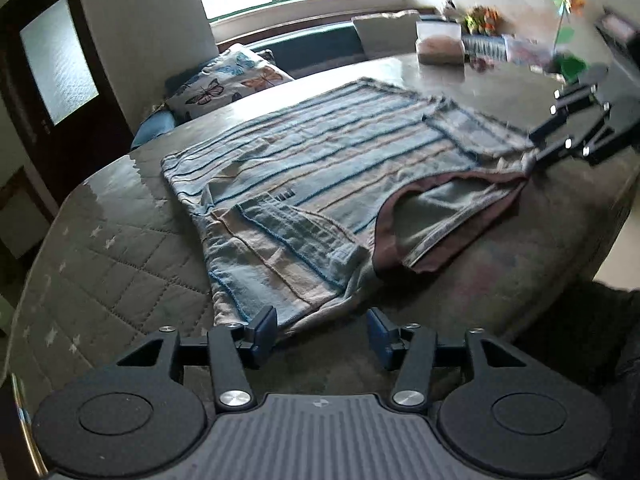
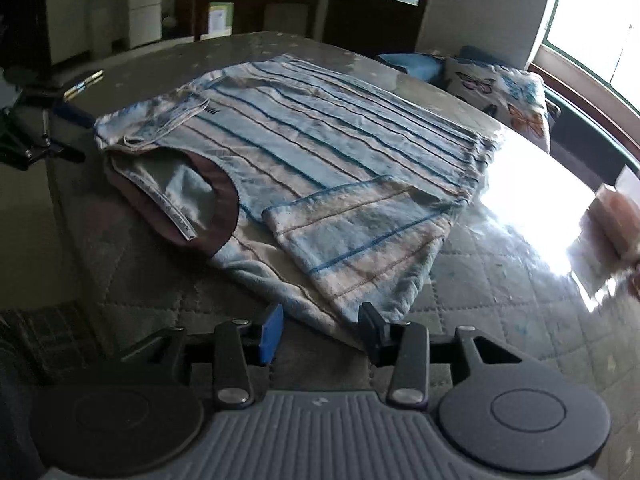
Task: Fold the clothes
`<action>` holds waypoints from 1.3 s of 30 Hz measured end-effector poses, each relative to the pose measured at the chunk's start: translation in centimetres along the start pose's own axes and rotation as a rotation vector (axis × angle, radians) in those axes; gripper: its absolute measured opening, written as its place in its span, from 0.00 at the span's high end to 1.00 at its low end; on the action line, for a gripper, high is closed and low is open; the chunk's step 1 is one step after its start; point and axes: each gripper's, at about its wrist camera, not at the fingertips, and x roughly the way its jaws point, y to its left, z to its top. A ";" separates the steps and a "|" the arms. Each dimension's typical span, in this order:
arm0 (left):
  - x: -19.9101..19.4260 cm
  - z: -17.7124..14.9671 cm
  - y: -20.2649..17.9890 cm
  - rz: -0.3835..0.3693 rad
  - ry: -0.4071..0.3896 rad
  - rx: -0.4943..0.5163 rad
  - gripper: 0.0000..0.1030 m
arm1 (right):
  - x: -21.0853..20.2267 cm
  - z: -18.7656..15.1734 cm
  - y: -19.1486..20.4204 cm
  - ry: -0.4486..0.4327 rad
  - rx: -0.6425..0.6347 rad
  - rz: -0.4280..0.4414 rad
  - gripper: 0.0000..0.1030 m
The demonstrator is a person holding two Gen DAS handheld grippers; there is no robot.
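Note:
A blue and beige striped shirt (image 1: 320, 160) with a maroon collar (image 1: 452, 184) lies flat on the quilted grey table cover, both sleeves folded in over the body. My left gripper (image 1: 323, 332) is open and empty just short of the shirt's near shoulder edge. My right gripper (image 2: 320, 328) is open and empty at the shirt's (image 2: 320, 152) other shoulder edge, by the folded sleeve (image 2: 360, 232). The right gripper also shows in the left wrist view (image 1: 532, 146) beside the collar. The left gripper shows in the right wrist view (image 2: 68, 132), blurred.
The table cover (image 1: 120, 248) runs to a rounded edge at the left. A butterfly cushion (image 1: 228, 80) lies on a bench beyond the table. Plastic boxes (image 1: 440, 42), plants and clutter stand at the far right. Glare covers the table (image 2: 532, 200) near the window.

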 end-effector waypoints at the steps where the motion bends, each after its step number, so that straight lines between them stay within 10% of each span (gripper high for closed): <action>1: 0.3 0.1 -0.1 -0.003 0.003 0.014 0.49 | 0.1 0.1 0.0 0.002 -0.012 0.001 0.61; 4: 0.9 0.4 -0.2 -0.019 0.000 0.057 0.49 | 0.4 0.2 0.2 0.008 -0.047 0.005 0.65; 10: 1.8 1.0 0.4 -0.067 0.000 0.087 0.83 | 0.8 0.6 -0.6 0.009 -0.019 -0.002 0.74; 23: 1.9 0.5 2.4 -0.105 0.017 0.082 0.82 | 1.1 0.7 -1.3 0.024 -0.026 0.035 0.74; 29: 1.6 0.8 2.0 -0.079 -0.006 0.063 0.95 | -0.4 0.5 -0.9 -0.023 -0.006 0.017 0.94; 39: -6.1 0.4 0.6 0.018 -0.144 -0.016 0.96 | -5.9 -0.4 1.0 -0.117 -0.004 -0.024 0.96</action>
